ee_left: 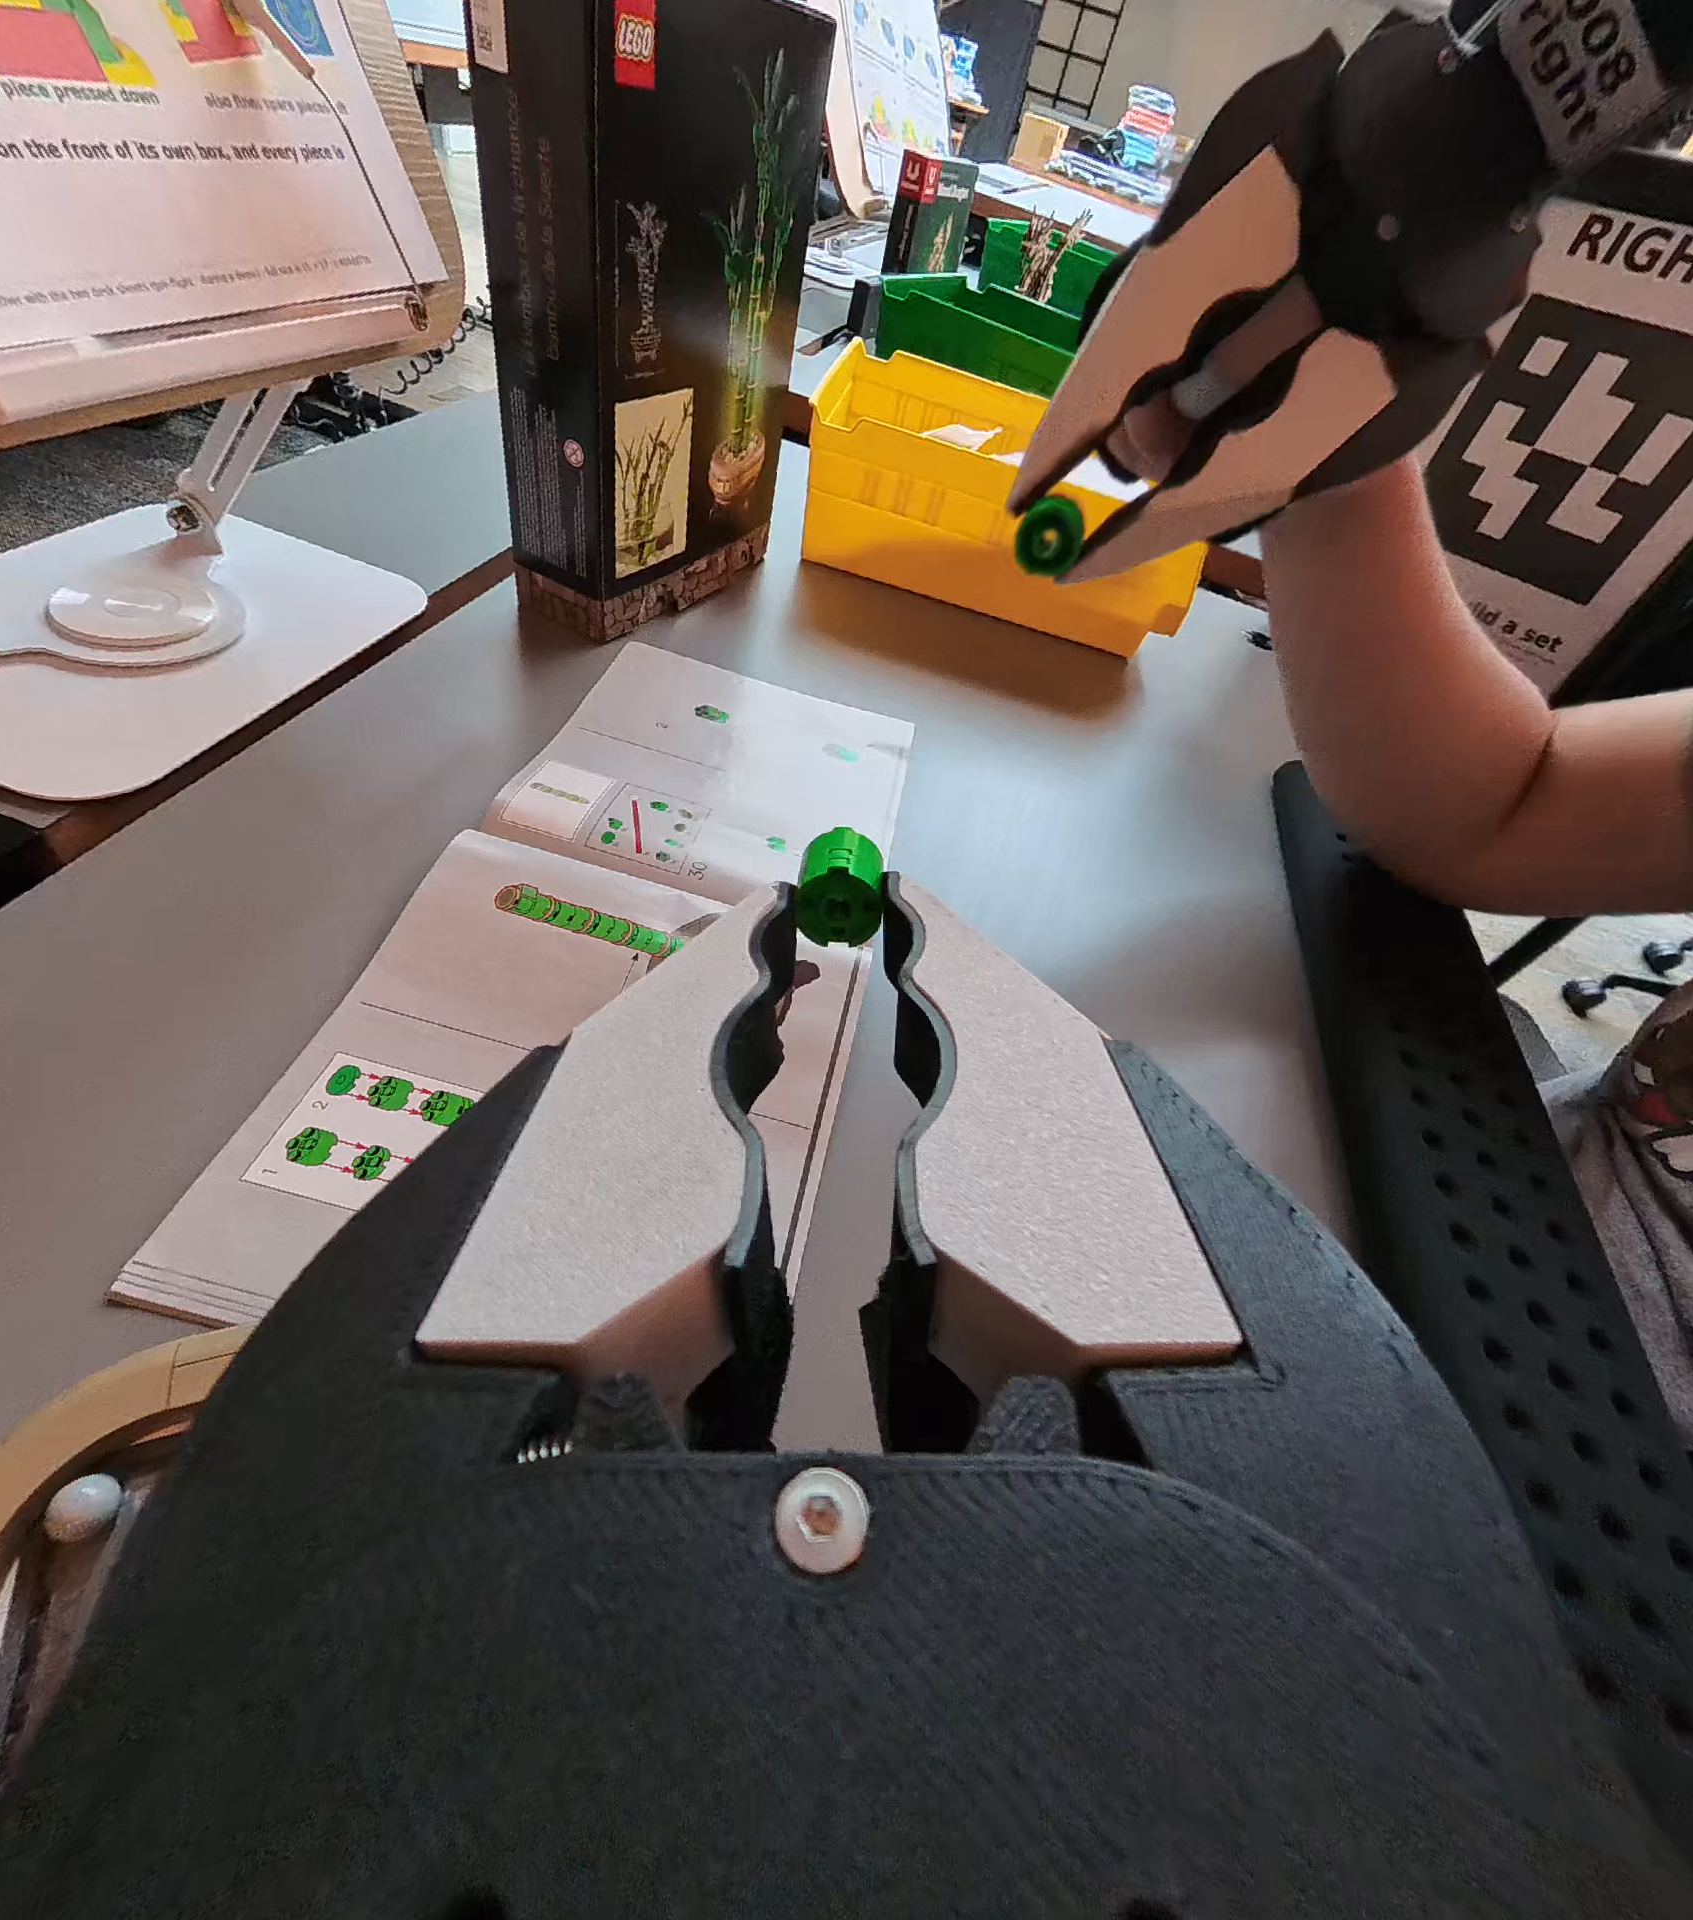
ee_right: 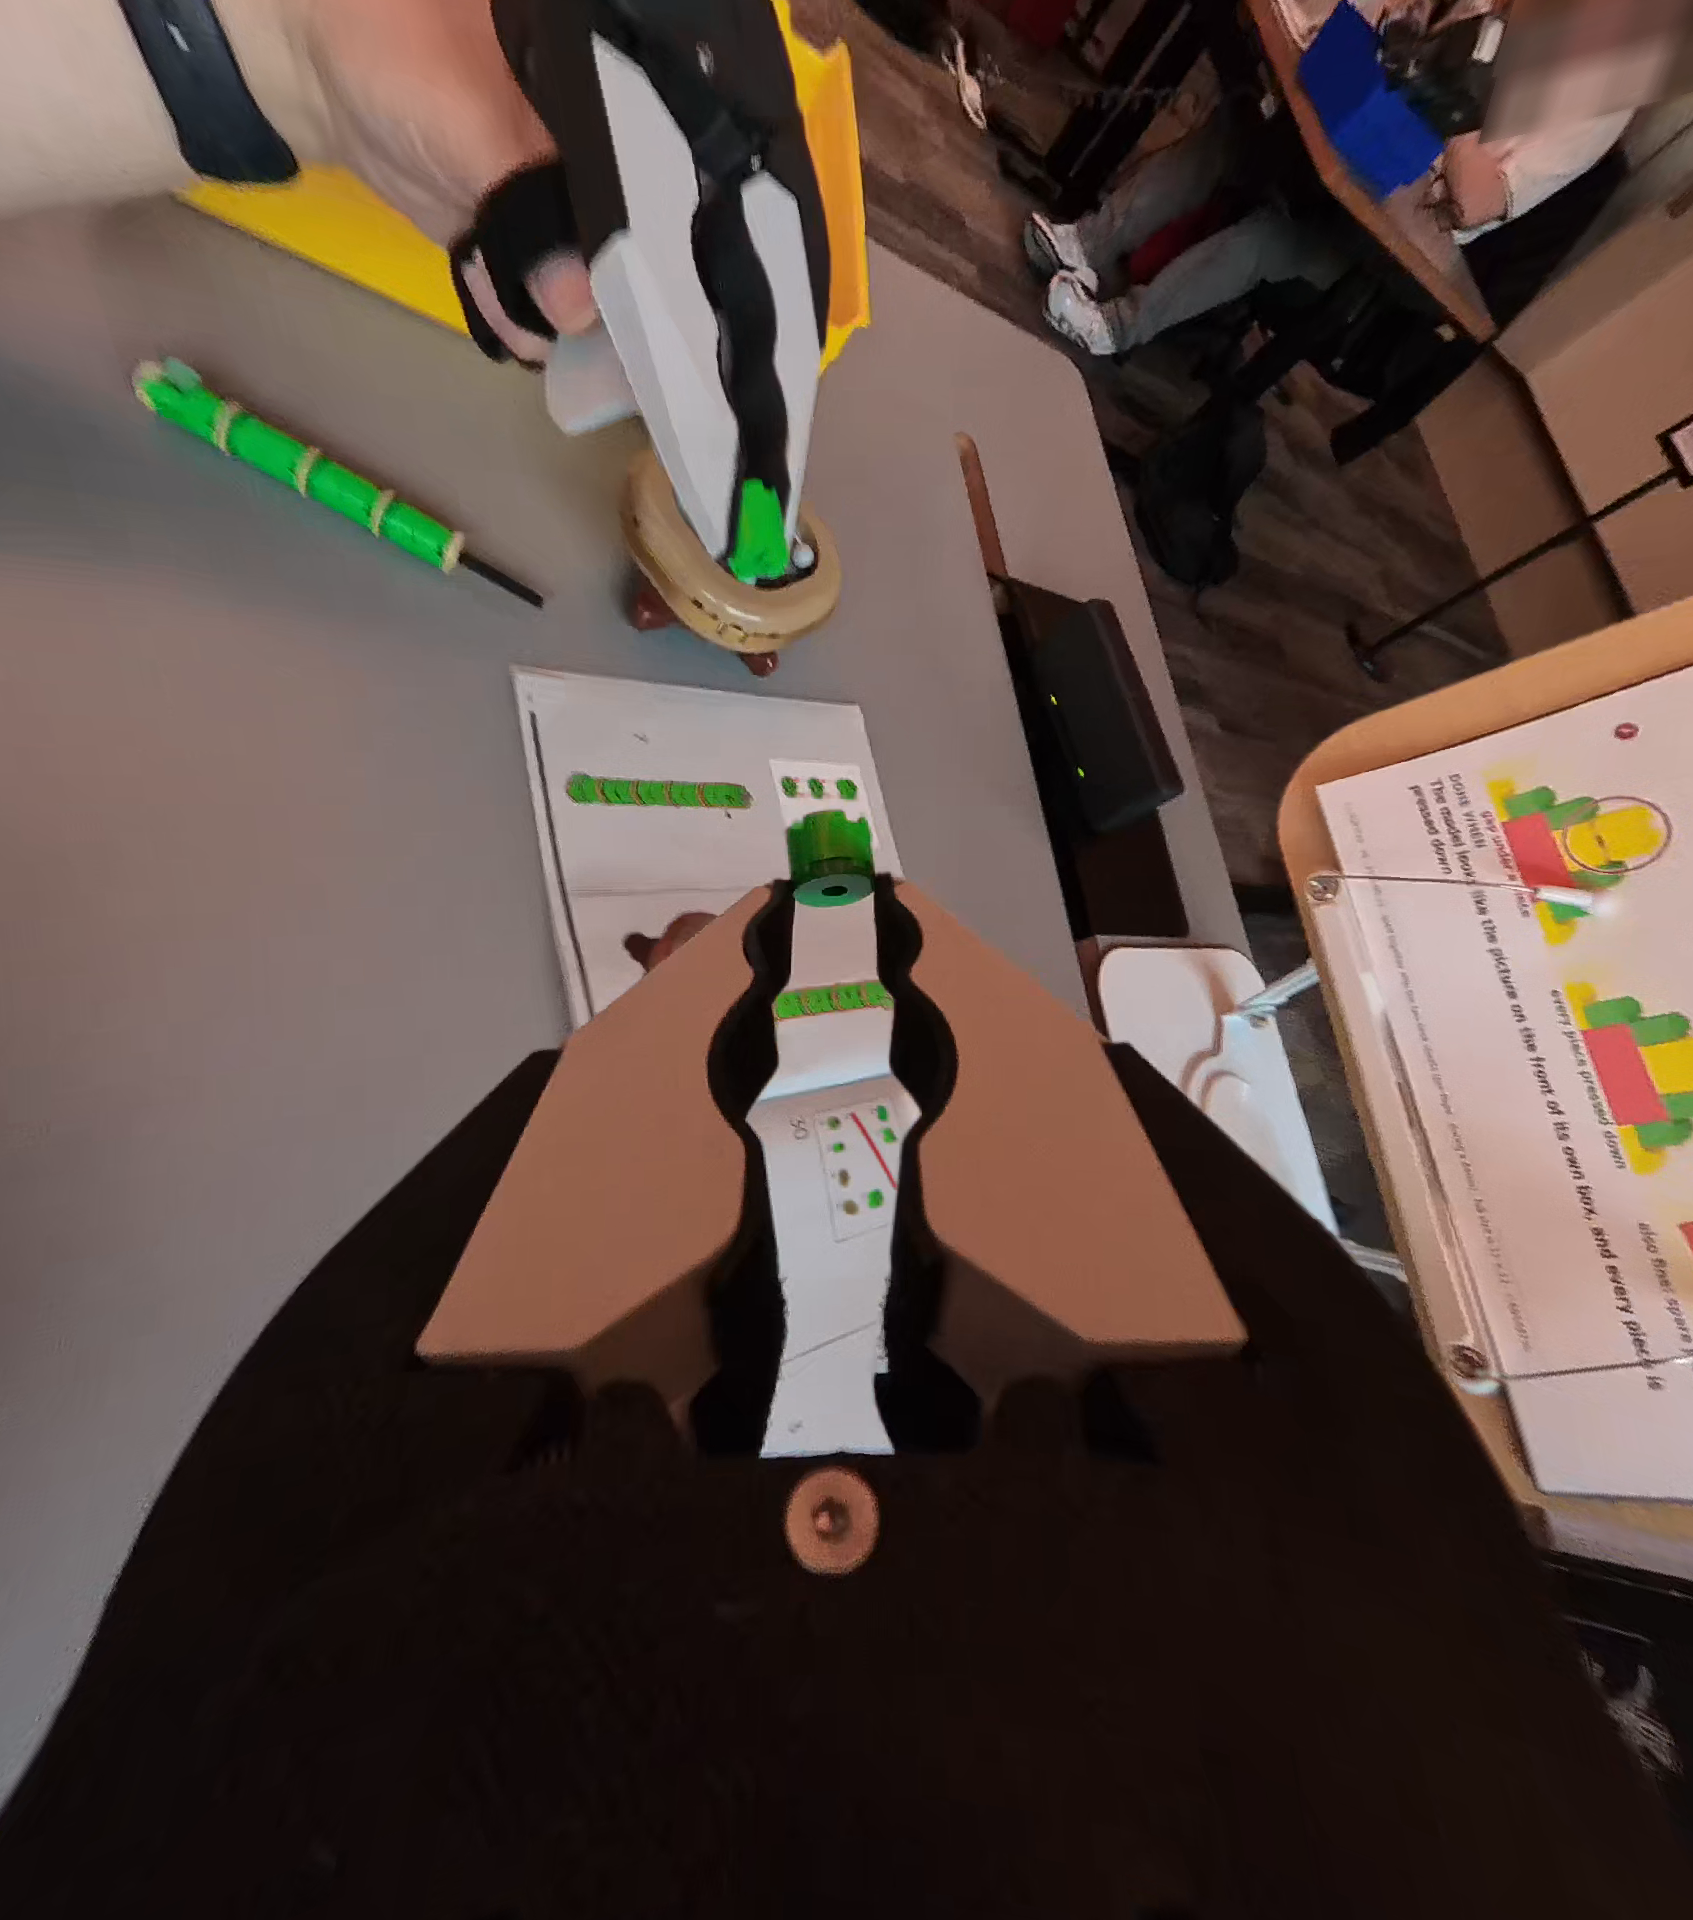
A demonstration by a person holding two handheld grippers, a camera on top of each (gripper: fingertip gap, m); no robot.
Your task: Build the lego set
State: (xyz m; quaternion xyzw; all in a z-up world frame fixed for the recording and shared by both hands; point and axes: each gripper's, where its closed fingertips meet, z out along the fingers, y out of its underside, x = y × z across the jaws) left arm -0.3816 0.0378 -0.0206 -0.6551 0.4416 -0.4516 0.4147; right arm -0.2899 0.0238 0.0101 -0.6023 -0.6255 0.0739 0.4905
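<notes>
Bare grey table [ee_right: 146, 935] left of open booklet [ee_right: 696, 769]: free passage. Obstacles: bamboo stalk [ee_right: 302, 478], tan pot [ee_right: 733, 592], yellow bin [ee_left: 925, 488], set box [ee_left: 644, 312], document stand [ee_left: 135, 623].

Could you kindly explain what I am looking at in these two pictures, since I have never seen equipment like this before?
There is no robot here: a person holds a two-finger clamp tool in each hand, and each tool carries a camera looking along its fingers. The left wrist view shows the left gripper pinching a round green brick. The right wrist view shows the right gripper pinching a similar green piece. Each tool also appears farther off in the other's picture. On the grey table lie an open instruction booklet, the set's box standing upright, a yellow bin, a finished green bamboo stalk and a tan pot.
</notes>
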